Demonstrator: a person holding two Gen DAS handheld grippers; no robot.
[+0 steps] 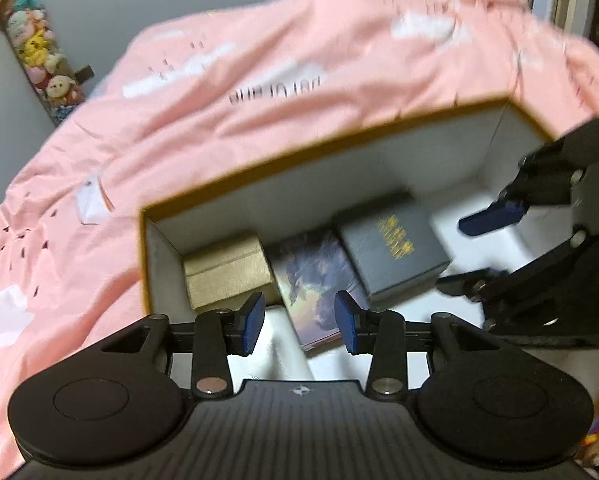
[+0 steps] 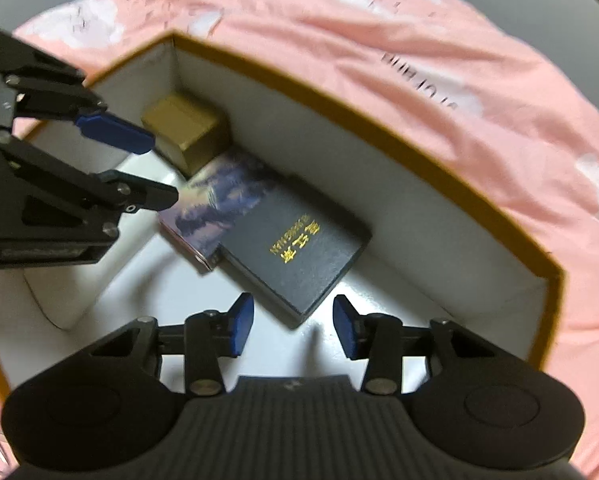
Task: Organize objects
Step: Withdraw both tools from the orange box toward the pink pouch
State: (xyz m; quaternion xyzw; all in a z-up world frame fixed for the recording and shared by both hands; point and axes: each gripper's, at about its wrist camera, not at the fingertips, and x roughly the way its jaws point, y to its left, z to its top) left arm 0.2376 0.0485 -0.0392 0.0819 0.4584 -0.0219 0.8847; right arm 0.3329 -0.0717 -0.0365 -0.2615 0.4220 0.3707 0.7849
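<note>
A large open carton with a golden rim (image 1: pixel 299 148) (image 2: pixel 339 104) and white walls lies on the bed. Inside it, along the far wall, sit a small gold box (image 1: pixel 227 272) (image 2: pixel 187 132), a flat box with a cloudy purple picture (image 1: pixel 311 280) (image 2: pixel 219 188), and a dark box with gold lettering (image 1: pixel 395 248) (image 2: pixel 295 244) that overlaps the picture box. My left gripper (image 1: pixel 301 322) (image 2: pixel 155 168) hovers open over the picture box. My right gripper (image 2: pixel 293 326) (image 1: pixel 471 252) is open, with the dark box's near corner below the gap and untouched.
A white rounded insert (image 2: pixel 59 296) (image 1: pixel 283 340) fills the carton's near side. Pink bedding (image 1: pixel 219 100) (image 2: pixel 419 60) surrounds the carton. A white paper tag (image 1: pixel 93 200) lies on it. A clear tube of plush toys (image 1: pixel 39 52) leans on the left wall.
</note>
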